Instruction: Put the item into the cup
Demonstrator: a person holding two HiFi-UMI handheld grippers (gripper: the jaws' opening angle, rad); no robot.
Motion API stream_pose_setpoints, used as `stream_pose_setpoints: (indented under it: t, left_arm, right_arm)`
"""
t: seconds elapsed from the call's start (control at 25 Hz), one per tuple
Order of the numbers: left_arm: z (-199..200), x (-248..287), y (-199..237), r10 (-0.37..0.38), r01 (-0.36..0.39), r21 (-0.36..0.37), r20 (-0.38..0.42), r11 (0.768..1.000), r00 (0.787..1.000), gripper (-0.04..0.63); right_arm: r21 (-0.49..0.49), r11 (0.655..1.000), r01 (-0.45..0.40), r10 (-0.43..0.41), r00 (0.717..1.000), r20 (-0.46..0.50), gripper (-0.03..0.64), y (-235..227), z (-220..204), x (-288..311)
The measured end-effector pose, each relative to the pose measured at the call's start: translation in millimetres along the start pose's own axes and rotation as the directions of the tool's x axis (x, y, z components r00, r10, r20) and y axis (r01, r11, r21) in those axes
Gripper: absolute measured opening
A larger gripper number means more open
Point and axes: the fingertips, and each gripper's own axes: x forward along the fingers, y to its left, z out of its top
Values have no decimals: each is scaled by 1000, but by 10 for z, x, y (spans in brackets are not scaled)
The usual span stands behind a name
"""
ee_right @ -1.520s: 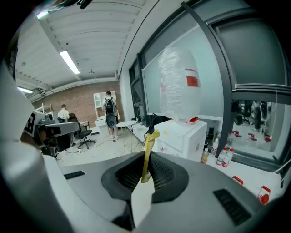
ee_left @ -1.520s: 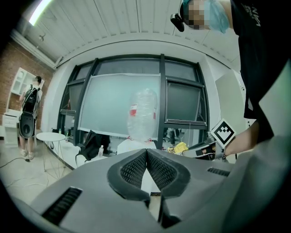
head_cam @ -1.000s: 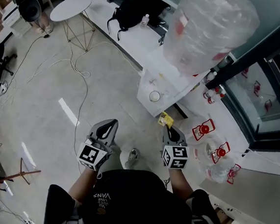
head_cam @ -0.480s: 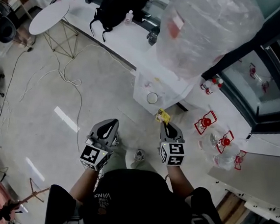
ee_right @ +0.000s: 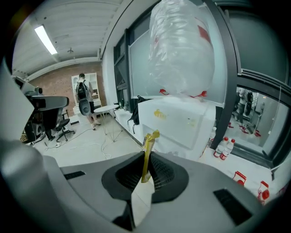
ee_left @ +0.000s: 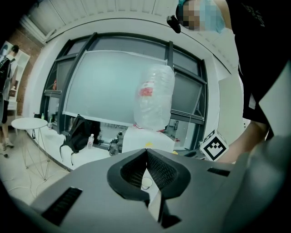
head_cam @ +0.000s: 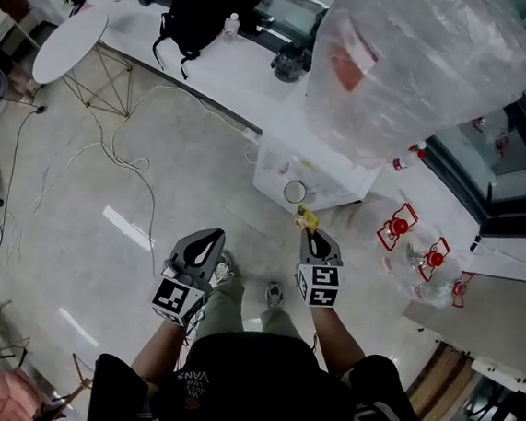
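A small white cup (head_cam: pixel 293 192) stands in the front recess of the white water dispenser (head_cam: pixel 326 179), under its big clear bottle (head_cam: pixel 416 62). My right gripper (head_cam: pixel 310 236) is shut on a thin yellow packet (head_cam: pixel 306 220), whose free end sits just below the cup in the head view. In the right gripper view the yellow packet (ee_right: pixel 147 152) stands upright between the jaws of the right gripper (ee_right: pixel 146 169), with the dispenser (ee_right: pixel 179 123) ahead. My left gripper (head_cam: pixel 202 245) hangs lower left, shut and holding nothing. The cup (ee_left: pixel 146 183) shows through the notch behind the left gripper (ee_left: pixel 146 154).
Red-capped water bottles (head_cam: pixel 398 227) lie on the floor right of the dispenser. A black backpack (head_cam: pixel 192 4) rests on the long white counter (head_cam: pixel 231 58). A round white table (head_cam: pixel 69 34) and loose cables (head_cam: pixel 112 149) are to the left. A person (ee_right: pixel 83 98) stands far off.
The dispenser and cup have come closer in the head view. My right gripper with the yellow packet now sits nearer the cup. The left gripper kept its pose.
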Motion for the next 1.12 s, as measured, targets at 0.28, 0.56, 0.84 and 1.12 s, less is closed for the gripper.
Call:
stream_pose_setpoints:
  t: [0.28, 0.56, 0.84, 1.12]
  left_arm:
    - [-151, 281, 432, -35, 35, -5, -26, 999, 999, 19]
    - [-246, 606, 629, -105, 104, -14, -31, 994, 994, 18]
    - [-376, 760, 846, -129, 127, -32, -54, 991, 990, 20]
    - [-605, 768, 1070, -134, 130, -45, -118, 991, 984, 20]
  right_arm:
    - [-2, 997, 74, -74, 996, -47, 57, -87, -166, 627]
    - [-20, 986, 166, -167, 982, -89, 57, -192, -431, 1175]
    - [-101, 962, 254, -267, 954, -138, 57, -368, -711, 1677]
    - [-95, 949, 300, -313, 933, -180, 57, -473, -916, 2084]
